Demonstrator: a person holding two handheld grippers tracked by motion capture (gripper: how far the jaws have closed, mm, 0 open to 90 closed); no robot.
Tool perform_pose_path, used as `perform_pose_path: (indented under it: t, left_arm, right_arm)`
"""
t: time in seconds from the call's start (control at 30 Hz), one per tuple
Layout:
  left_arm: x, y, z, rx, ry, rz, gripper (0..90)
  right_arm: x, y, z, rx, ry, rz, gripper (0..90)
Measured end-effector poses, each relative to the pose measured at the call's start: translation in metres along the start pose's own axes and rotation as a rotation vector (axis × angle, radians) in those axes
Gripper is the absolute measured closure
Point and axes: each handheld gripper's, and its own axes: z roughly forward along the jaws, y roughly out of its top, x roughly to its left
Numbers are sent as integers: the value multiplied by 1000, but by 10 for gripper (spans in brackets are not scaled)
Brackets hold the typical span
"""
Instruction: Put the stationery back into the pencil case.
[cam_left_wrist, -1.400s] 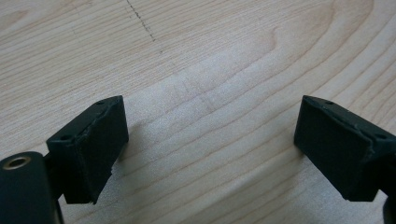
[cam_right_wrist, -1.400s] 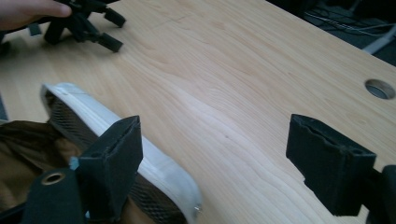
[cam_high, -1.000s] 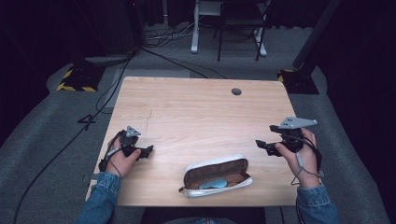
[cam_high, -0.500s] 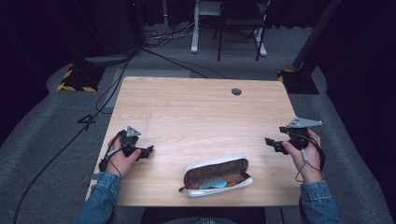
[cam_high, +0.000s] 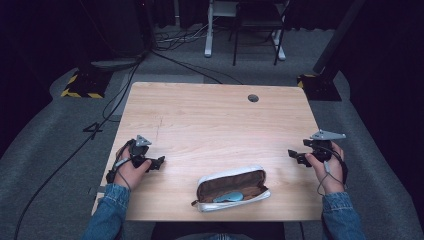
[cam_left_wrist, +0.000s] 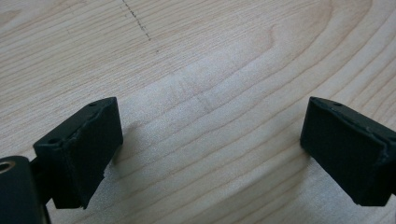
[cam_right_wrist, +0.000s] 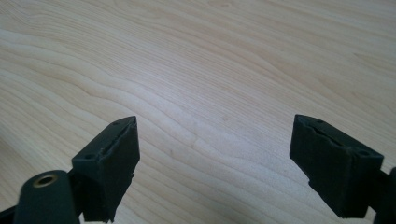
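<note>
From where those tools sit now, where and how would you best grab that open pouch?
Probably by the pouch's raised white far rim, near its right end, coming from the right with the right tool. The pouch lies open along the table's near edge, so a rim is a thin wall that open jaws can straddle. The blue thing lies inside, so gripping the rim avoids it.

Left gripper (cam_high: 159, 162) sits low at near-left, held in left hand (cam_high: 131, 170), jaws wide apart, nothing btwn them. Right gripper (cam_high: 295, 156) at near-right, held in right hand (cam_high: 327, 167), jaws also wide apart, empty. Both forearms in denim sleeves (cam_high: 107, 215), grippers angled inward.
</note>
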Motion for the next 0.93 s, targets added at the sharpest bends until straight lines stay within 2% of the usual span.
perform_pose_path:
  t: [0.23, 0.57, 0.73, 0.93]
  left_arm:
    - [0, 0, 1, 2, 1, -2, 48]
    - [0, 1, 1, 7, 2, 0, 39]
    - [0, 1, 2, 6, 2, 0, 34]
    - [0, 2, 2, 8, 4, 3, 30]
  right_arm:
    - [-10, -15, 11, 13, -16, 46, 167]
    - [-15, -29, 22, 34, -33, 83, 166]
    - [-15, -34, 28, 58, -53, 75, 154]
    - [-12, -35, 31, 45, -80, 68, 127]
